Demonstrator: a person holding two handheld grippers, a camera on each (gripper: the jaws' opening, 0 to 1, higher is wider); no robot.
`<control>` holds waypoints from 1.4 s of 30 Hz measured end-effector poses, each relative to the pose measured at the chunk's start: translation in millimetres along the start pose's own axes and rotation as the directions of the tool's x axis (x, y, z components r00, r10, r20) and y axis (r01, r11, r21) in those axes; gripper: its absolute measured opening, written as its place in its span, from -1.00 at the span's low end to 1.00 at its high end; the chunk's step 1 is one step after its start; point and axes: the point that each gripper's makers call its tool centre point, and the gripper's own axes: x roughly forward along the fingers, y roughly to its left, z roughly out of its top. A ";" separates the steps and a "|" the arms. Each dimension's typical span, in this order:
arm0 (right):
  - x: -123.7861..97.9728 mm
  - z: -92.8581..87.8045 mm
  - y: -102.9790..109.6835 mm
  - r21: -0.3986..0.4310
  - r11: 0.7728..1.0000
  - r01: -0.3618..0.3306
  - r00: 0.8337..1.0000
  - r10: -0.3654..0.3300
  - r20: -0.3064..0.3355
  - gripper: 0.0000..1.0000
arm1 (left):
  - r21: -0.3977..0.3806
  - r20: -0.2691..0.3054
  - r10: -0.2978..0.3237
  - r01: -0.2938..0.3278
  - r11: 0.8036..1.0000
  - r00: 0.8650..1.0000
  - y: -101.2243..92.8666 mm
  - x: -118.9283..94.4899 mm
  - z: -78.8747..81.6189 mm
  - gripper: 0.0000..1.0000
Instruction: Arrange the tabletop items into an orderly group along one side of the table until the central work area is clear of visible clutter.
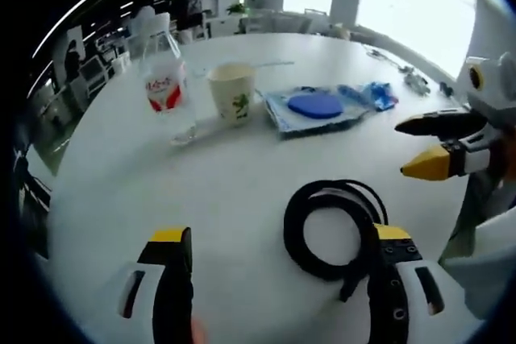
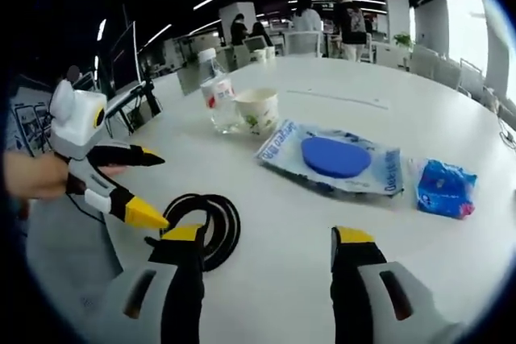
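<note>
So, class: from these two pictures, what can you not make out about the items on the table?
- Bottle label: too small and blurred to read, left gripper view.
- Paper cup contents: rim angle hides the inside, right gripper view.
- Coiled black cable: its near end is hidden behind the left gripper's own jaw.
- Blue packet print: too small, right gripper view.

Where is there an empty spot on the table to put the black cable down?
Bare table lies in front of the clear packet and the small blue pack, beside the right tool. More bare table stretches behind the paper cup and bottle. It is crowded around the coiled black cable, where the left tool sits open.
</note>
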 end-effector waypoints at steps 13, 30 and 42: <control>17.5 -14.8 27.7 -0.028 0.997 -0.065 0.996 0.064 -0.060 0.14 | -0.039 -0.039 0.001 -0.002 0.999 0.999 4.0 6.7 -16.7 0.66; 39.0 -42.6 54.6 0.008 0.994 -0.109 0.981 0.109 -0.163 -0.20 | -0.014 -0.072 -0.027 0.026 1.000 0.997 -4.3 13.7 -23.2 0.18; 41.4 -41.2 51.1 -0.015 0.997 -0.074 0.986 0.071 -0.148 -0.55 | -0.048 -0.079 -0.094 0.090 0.995 0.992 -21.7 19.1 -23.9 -0.76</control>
